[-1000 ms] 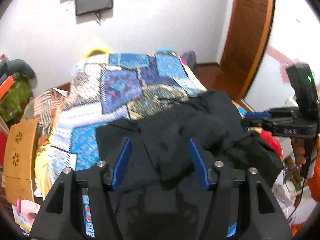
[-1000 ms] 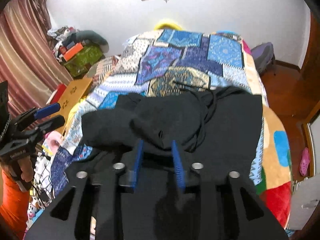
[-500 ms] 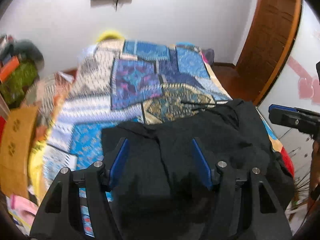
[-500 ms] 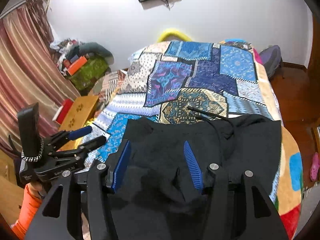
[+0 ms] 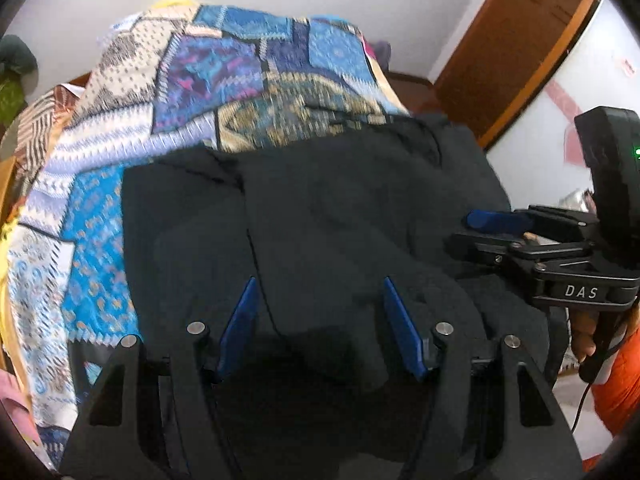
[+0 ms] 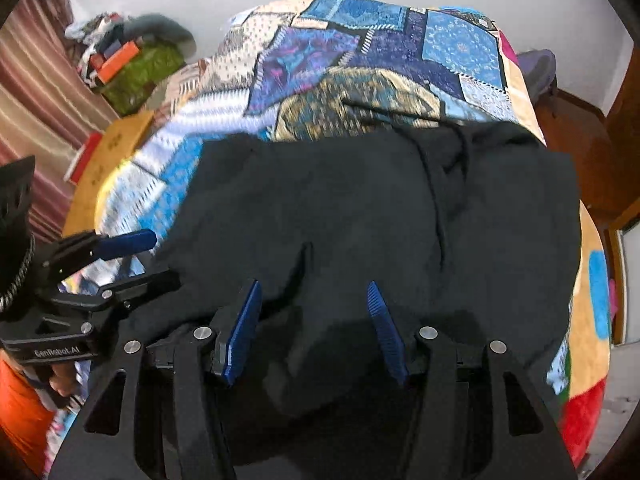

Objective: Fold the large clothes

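Observation:
A large black garment [image 5: 320,216] lies partly folded and rumpled on the near end of a patchwork bedspread [image 5: 224,80]; it also shows in the right wrist view [image 6: 380,208]. My left gripper [image 5: 320,304] hovers open just above the garment's near part, nothing between its blue pads. My right gripper [image 6: 312,304] is open too, above the garment's near edge. Each gripper shows in the other's view: the right one [image 5: 500,232] at the garment's right side, the left one [image 6: 120,256] at its left side.
The bedspread [image 6: 360,60] covers the bed beyond the garment. A wooden door [image 5: 512,40] stands at the right. A pile of clutter [image 6: 128,56] and a striped curtain [image 6: 36,92] are at the left. A wooden stool [image 6: 100,152] stands beside the bed.
Both grippers have dropped closer to the garment. The right gripper, narrower a second ago, has opened wide. The garment lies flatter than before.

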A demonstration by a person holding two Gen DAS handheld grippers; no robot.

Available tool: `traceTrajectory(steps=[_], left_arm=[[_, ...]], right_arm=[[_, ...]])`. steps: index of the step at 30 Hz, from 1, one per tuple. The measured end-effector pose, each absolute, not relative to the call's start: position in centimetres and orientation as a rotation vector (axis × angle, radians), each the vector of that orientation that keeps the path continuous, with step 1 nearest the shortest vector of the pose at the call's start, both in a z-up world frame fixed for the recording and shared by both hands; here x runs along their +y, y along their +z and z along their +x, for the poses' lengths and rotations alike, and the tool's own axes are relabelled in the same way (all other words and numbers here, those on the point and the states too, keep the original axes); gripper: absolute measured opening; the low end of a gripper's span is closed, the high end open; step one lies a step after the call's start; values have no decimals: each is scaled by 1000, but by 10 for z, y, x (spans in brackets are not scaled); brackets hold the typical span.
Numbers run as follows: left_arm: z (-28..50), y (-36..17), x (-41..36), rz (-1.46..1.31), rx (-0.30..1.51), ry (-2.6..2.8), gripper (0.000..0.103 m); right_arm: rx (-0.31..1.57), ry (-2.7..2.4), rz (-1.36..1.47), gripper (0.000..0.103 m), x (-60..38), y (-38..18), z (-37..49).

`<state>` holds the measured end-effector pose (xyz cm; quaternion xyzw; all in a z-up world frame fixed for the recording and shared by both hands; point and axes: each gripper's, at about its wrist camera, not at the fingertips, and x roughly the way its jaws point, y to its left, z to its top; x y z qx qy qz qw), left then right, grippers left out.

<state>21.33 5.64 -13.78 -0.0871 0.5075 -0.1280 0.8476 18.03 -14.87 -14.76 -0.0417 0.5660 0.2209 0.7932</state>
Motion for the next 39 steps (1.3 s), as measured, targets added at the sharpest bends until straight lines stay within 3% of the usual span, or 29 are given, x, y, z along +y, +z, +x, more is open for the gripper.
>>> traceTrajectory(steps=[4, 10, 24, 29, 39], left_arm=[[202, -166, 42, -173, 1129, -269, 64], [194, -171, 47, -242, 1127, -227, 65], [173, -89, 112, -212, 885, -57, 65], [175, -78, 160, -293, 838, 24, 65], [196, -137, 220, -470, 939, 59, 67]], right_arm=[[1148, 486, -194, 52, -147, -146, 156], [1097, 467, -287, 61, -142, -139, 135], [1001, 385, -131, 61, -190, -86, 149], [941, 321, -58, 72, -218, -66, 162], [982, 178, 73, 72, -277, -79, 191]])
